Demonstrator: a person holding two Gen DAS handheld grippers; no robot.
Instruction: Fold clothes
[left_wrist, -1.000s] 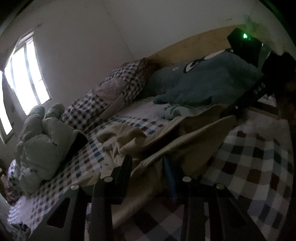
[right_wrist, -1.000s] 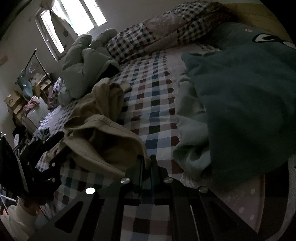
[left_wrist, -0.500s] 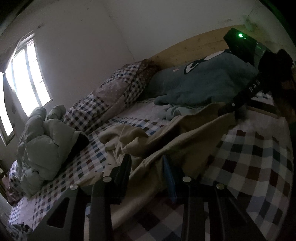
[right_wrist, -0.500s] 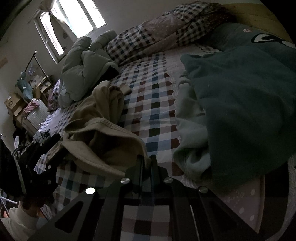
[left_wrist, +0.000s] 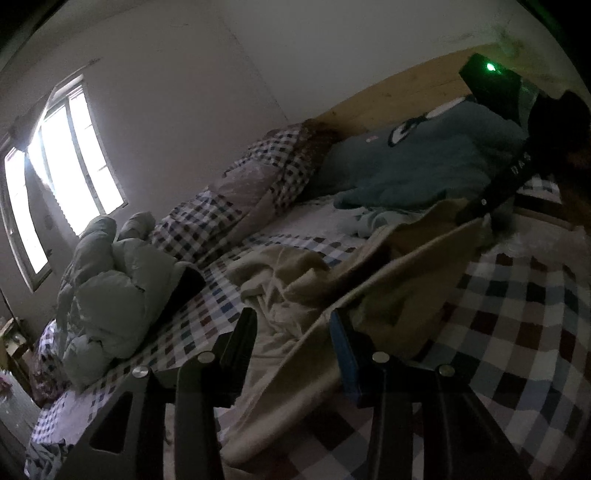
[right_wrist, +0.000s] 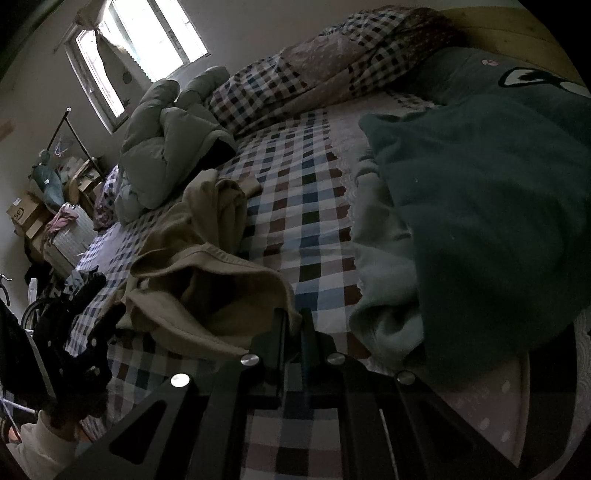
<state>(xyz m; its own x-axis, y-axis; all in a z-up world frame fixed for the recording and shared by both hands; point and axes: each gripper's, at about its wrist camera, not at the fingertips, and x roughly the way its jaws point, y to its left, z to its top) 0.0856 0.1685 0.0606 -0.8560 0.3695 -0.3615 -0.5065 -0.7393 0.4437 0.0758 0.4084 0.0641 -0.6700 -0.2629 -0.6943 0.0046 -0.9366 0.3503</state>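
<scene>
A crumpled beige garment (left_wrist: 303, 291) lies on the checkered bed sheet (left_wrist: 517, 317); it also shows in the right wrist view (right_wrist: 207, 266). My left gripper (left_wrist: 291, 321) is open, its fingers on either side of the garment's near hem, with cloth between them. My right gripper (right_wrist: 293, 317) is shut on the garment's waistband edge and holds it slightly raised. The right gripper also shows in the left wrist view (left_wrist: 491, 210), pinching the far end of the cloth. The left gripper shows at the lower left of the right wrist view (right_wrist: 96, 314).
A teal plush blanket (right_wrist: 487, 177) fills the right of the bed. A grey-green puffy jacket (right_wrist: 166, 144) and a checkered quilt (right_wrist: 314, 66) lie by the window side. A wooden headboard (left_wrist: 406, 88) stands behind. Boxes and a basket (right_wrist: 62, 236) sit beside the bed.
The left wrist view has shifted slightly; the right gripper's end of the garment has risen a little. Both grippers keep their states.
</scene>
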